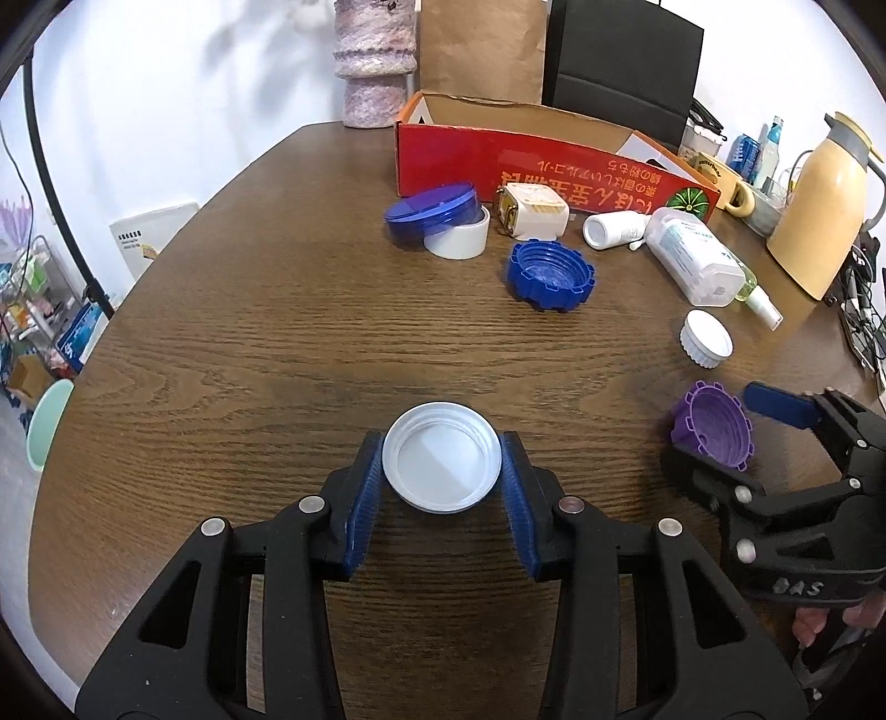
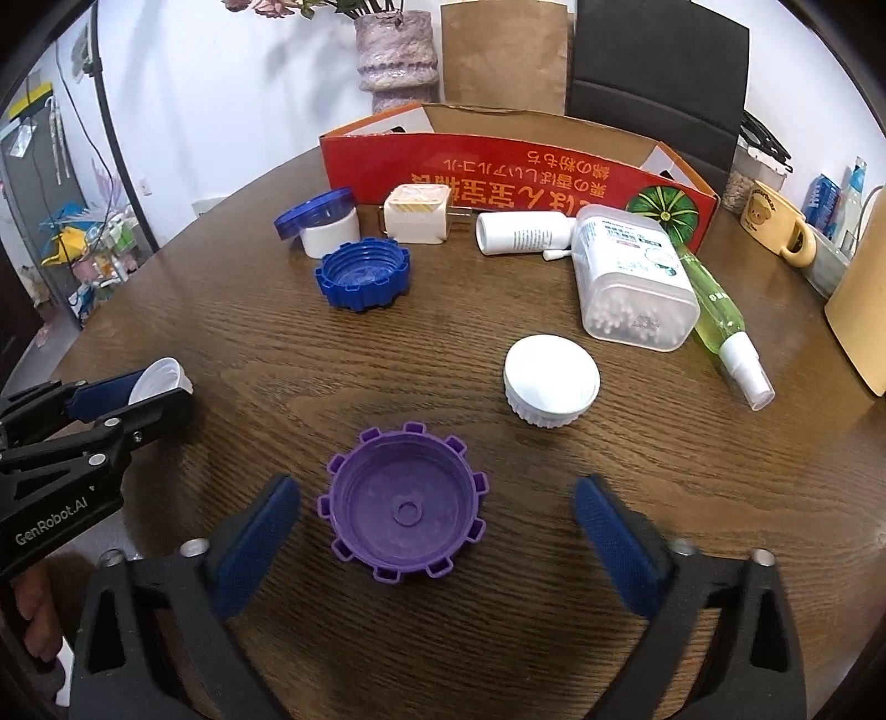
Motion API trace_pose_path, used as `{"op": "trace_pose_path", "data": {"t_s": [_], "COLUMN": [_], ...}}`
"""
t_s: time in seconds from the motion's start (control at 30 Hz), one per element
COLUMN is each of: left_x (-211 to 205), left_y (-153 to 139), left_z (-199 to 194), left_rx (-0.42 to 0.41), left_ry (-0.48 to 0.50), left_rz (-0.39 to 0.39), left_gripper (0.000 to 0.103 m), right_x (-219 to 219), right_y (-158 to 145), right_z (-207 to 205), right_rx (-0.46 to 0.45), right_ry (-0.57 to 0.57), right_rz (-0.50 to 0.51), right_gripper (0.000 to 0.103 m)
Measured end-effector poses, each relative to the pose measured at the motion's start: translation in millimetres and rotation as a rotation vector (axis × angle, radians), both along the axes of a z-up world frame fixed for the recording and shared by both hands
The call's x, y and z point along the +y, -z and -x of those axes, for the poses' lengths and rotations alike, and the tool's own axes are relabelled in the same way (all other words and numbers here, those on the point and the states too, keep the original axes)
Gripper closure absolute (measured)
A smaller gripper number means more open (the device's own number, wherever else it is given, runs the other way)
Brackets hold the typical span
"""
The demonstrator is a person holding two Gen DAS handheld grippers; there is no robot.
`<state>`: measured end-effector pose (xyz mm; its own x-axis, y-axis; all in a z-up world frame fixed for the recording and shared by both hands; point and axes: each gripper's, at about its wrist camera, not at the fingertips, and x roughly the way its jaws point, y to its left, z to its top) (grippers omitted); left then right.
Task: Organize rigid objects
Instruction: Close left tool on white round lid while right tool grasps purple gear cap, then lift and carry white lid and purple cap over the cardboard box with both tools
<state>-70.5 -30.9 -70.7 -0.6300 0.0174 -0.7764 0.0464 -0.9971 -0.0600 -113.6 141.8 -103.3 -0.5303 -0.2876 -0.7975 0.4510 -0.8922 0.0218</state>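
One dark wood-grain table (image 1: 249,332), cluttered.

counter (image 1: 266,343): dark brown, wavy wood grain
left hand-held gripper (image 1: 442,487): black frame, blue ribbed pads, silver rivets
right hand-held gripper (image 2: 437,540): black frame, blue textured pads
smooth lid (image 1: 442,464): plain white
notched cap (image 2: 403,509): purple throughout
second notched cap (image 2: 362,273): deep blue
ridged cap (image 2: 552,380): white, fine ribbing round its side
round jar (image 2: 326,224): white body, translucent blue lid
carton (image 2: 515,169): red with orange script, a green striped pumpkin picture, brown cardboard inside
spray bottle (image 2: 720,315): clear yellow-green, white nozzle
mug (image 2: 775,221): pale yellow, bear face
vase (image 2: 394,50): mottled pinkish-lilac
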Motion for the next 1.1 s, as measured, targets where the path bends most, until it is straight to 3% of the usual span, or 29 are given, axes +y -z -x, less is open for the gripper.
{"op": "trace_pose_path", "data": {"t_s": [0.2,0.7,1.1], "left_x": [0.2,6.8,15.7], "left_y": [-1.3,-16.3,-45.0], "left_z": [-0.3,-1.7,3.2], "left_rx": [0.004,0.04,0.113], "left_ry": [-0.001,0.009,0.022], "left_rz": [0.005,0.019,0.036], "left_gripper": [0.066,0.066,0.066], "right_x": [-0.2,4.3,12.4], "right_y": [-2.7,-14.5,-40.5], "right_z": [-1.3,-8.6,-7.2], "right_rx": [0.006,0.042,0.119], "right_ry": [-0.016,-0.025,-0.009], "right_rz": [0.022,0.055,0.081], "right_gripper": [0.044,0.044,0.044]}}
